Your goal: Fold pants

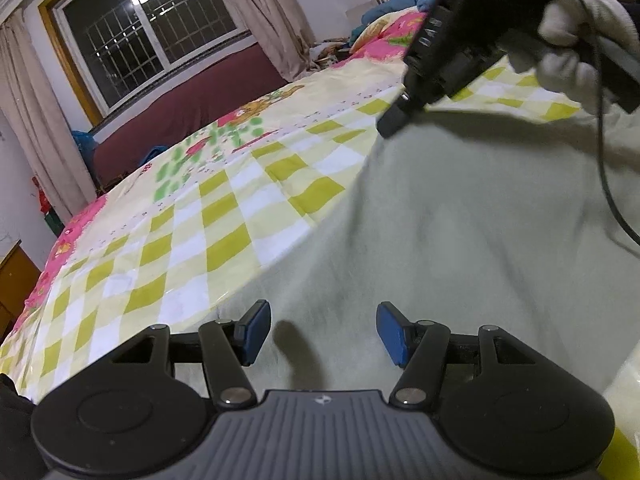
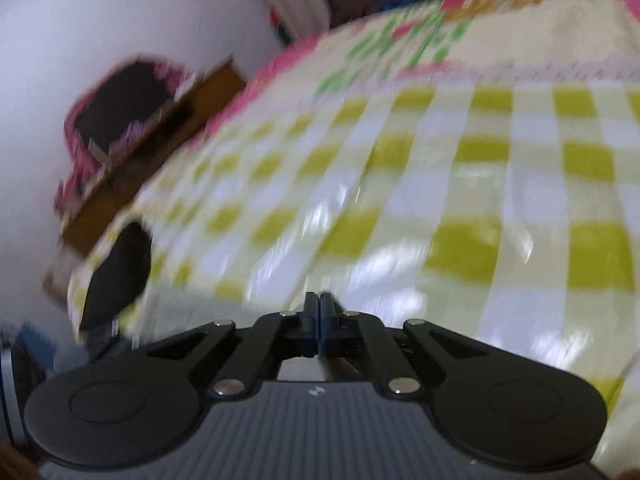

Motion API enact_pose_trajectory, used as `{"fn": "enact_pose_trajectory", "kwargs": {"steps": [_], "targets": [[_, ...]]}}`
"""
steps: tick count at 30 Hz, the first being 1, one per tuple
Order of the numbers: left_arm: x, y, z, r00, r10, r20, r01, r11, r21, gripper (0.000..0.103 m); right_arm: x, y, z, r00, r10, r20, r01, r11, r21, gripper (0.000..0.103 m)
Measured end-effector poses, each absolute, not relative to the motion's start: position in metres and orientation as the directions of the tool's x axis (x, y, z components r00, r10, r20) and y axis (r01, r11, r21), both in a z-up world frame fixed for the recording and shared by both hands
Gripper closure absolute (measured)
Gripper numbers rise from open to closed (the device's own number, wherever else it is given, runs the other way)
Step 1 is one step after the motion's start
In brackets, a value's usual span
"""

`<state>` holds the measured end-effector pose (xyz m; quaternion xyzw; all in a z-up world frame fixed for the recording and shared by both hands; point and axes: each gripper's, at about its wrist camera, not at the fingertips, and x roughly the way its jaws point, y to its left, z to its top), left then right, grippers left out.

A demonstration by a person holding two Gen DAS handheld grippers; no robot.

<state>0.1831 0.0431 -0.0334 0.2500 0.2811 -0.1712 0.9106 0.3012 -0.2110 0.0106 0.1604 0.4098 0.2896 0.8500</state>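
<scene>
Left gripper (image 1: 322, 334) hovers, pads apart, over the pale pants (image 1: 460, 232) mid-bed (image 1: 224, 216); right gripper (image 2: 320, 322) pinched together, maybe on fabric. Next, probably, a fold-over.

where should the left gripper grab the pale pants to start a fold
Probably the left edge of the pants, where the pale cloth ends against the checked sheet. That free edge lies flat just ahead-left of the open left gripper, so come in low from the sheet side and slide one finger under it. The broad middle offers only shallow wrinkles to pinch.
</scene>
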Motion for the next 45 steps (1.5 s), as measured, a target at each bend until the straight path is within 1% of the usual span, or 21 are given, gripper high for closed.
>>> {"fn": "enact_pose_trajectory", "kwargs": {"steps": [1,2,3,4,7,8,10,12,14,17,20,22,24,28,32,37,41,42,43,44,45], "targets": [[0.186,0.043,-0.036,0.778,-0.161,-0.607,0.449,0.818,0.359,0.03,0.308,-0.21,0.004,0.5,0.601,-0.624,-0.337,0.799,0.499,0.099],[0.187,0.042,-0.039,0.772,-0.155,-0.617,0.45,0.818,0.358,0.03,0.315,-0.207,-0.004,0.485,0.566,-0.666,-0.305,0.824,0.478,0.094],[0.187,0.041,-0.04,0.771,-0.151,-0.618,0.451,0.815,0.363,0.029,0.32,-0.204,-0.014,0.455,0.522,-0.721,-0.279,0.853,0.441,0.094],[0.186,0.041,-0.04,0.773,-0.148,-0.616,0.452,0.811,0.372,0.028,0.319,-0.204,-0.018,0.444,0.503,-0.741,-0.273,0.864,0.423,0.094],[0.181,0.043,-0.041,0.784,-0.128,-0.608,0.451,0.79,0.416,0.019,0.299,-0.226,-0.007,0.488,0.487,-0.724,-0.254,0.873,0.416,0.094],[0.18,0.045,-0.042,0.786,-0.121,-0.606,0.45,0.784,0.428,0.017,0.29,-0.239,0.0,0.52,0.474,-0.711,-0.238,0.879,0.412,0.087],[0.178,0.048,-0.042,0.787,-0.112,-0.607,0.449,0.779,0.438,0.016,0.262,-0.27,0.02,0.609,0.405,-0.682,-0.194,0.91,0.367,0.079],[0.176,0.05,-0.039,0.788,-0.098,-0.608,0.441,0.779,0.446,0.016,0.228,-0.297,0.034,0.657,0.338,-0.674,-0.156,0.936,0.317,0.079],[0.174,0.049,-0.037,0.791,-0.081,-0.606,0.432,0.775,0.461,0.016,0.194,-0.32,0.036,0.669,0.306,-0.677,-0.12,0.944,0.308,0.079],[0.167,0.042,-0.03,0.792,-0.079,-0.605,0.435,0.769,0.469,0.016,0.147,-0.342,0.024,0.645,0.272,-0.715,-0.065,0.951,0.303,0.079],[0.158,0.025,-0.02,0.797,-0.1,-0.596,0.454,0.749,0.482,0.016,0.123,-0.358,0.002,0.631,0.204,-0.748,0.013,0.962,0.273,0.079],[0.151,0.011,-0.014,0.802,-0.119,-0.586,0.473,0.725,0.501,0.016,0.12,-0.373,-0.001,0.653,0.221,-0.724,0.031,0.948,0.317,0.079],[0.146,-0.008,-0.005,0.8,-0.161,-0.578,0.507,0.697,0.507,0.016,0.125,-0.375,0.004,0.669,0.222,-0.709,-0.01,0.957,0.29,0.079],[0.143,-0.053,0.005,0.777,-0.278,-0.565,0.598,0.607,0.523,0.016,0.142,-0.36,0.014,0.659,0.193,-0.727,-0.185,0.978,0.093,0.079],[0.155,-0.1,0.005,0.711,-0.39,-0.585,0.697,0.502,0.512,0.016,0.15,-0.35,0.012,0.601,0.172,-0.78,-0.338,0.94,-0.053,0.073],[0.183,-0.144,-0.009,0.632,-0.441,-0.637,0.775,0.383,0.503,0.016,0.163,-0.351,-0.008,0.496,0.141,-0.857,-0.447,0.887,-0.113,0.072],[0.21,-0.159,-0.024,0.573,-0.419,-0.704,0.819,0.323,0.475,0.017,0.172,-0.36,-0.017,0.466,0.16,-0.87,-0.446,0.892,-0.075,0.073],[0.211,-0.159,-0.025,0.556,-0.421,-0.717,0.83,0.317,0.458,0.021,0.171,-0.362,-0.017,0.464,0.164,-0.87,-0.44,0.895,-0.067,0.074],[0.213,-0.158,-0.025,0.54,-0.424,-0.728,0.841,0.311,0.442,0.026,0.171,-0.363,-0.016,0.461,0.172,-0.87,-0.438,0.897,-0.055,0.084],[0.214,-0.158,-0.025,0.522,-0.426,-0.739,0.852,0.302,0.428,0.029,0.17,-0.364,-0.015,0.456,0.179,-0.872,-0.436,0.899,-0.044,0.098],[0.215,-0.157,-0.025,0.505,-0.429,-0.749,0.862,0.289,0.416,0.035,0.171,-0.367,-0.014,0.45,0.183,-0.874,-0.426,0.904,-0.03,0.101]]}}
